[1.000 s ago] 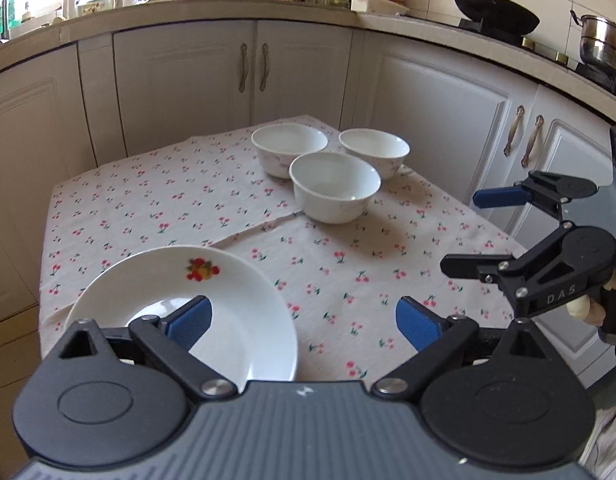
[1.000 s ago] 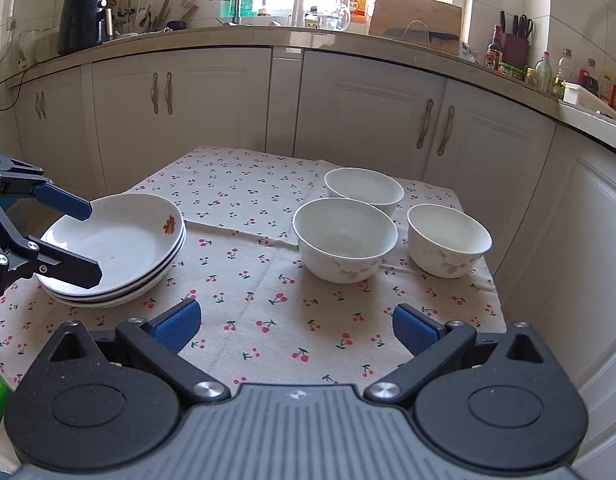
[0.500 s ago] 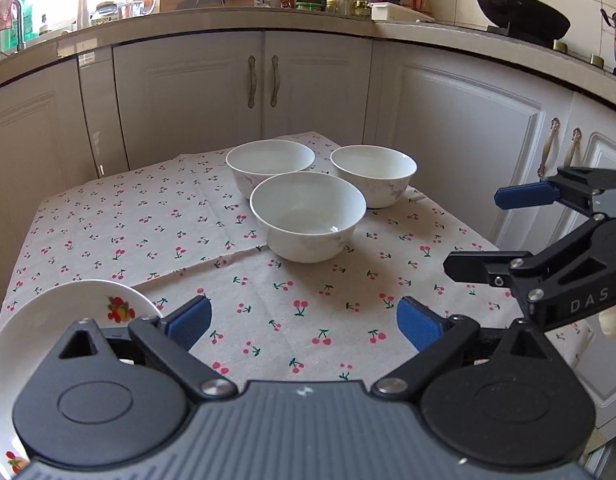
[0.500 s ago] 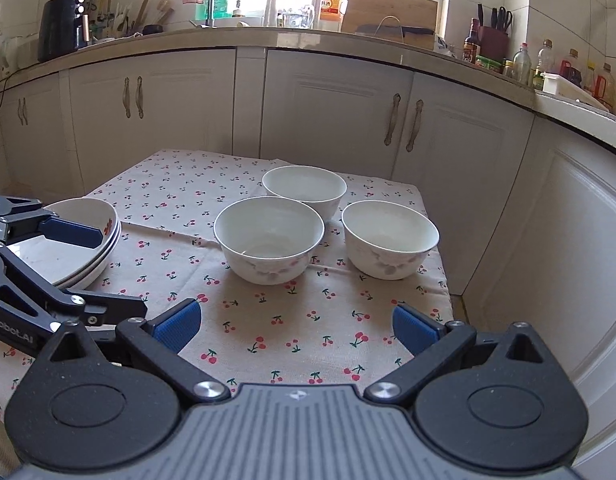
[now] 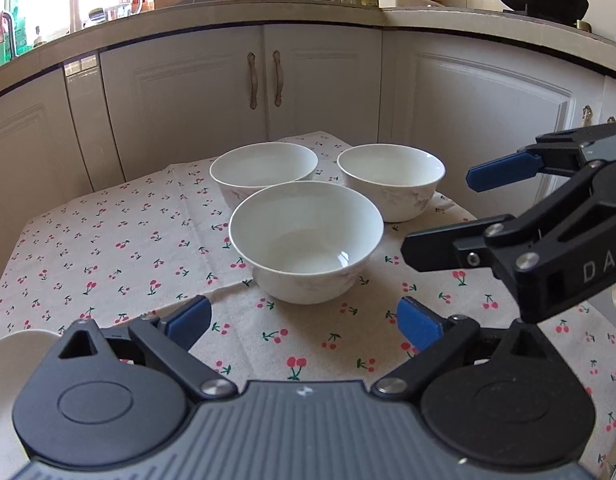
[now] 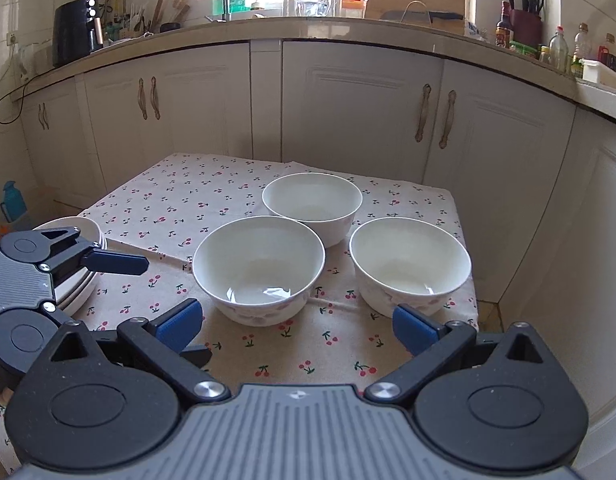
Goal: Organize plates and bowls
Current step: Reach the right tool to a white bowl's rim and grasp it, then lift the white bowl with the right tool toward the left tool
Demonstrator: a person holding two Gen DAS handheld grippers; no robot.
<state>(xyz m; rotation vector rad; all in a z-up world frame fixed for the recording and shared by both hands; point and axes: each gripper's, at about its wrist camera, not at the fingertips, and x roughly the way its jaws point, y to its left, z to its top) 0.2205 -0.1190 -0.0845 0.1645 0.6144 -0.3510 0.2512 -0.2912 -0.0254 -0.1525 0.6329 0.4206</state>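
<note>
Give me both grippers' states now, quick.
Left gripper: open, holding nothing.
Right gripper: open, holding nothing.

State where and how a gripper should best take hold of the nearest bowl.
Probably by the rim of the nearest bowl, from above on its near side, one finger inside and one outside. It stands upright and empty, too wide to span, with other bowls close behind.

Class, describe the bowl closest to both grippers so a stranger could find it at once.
Find the cherry-print tablecloth in front of the white cabinets. Three white bowls sit on it in a triangle. Yours is the front bowl, nearest the stack of plates, with one bowl behind it and another to its right.
</note>
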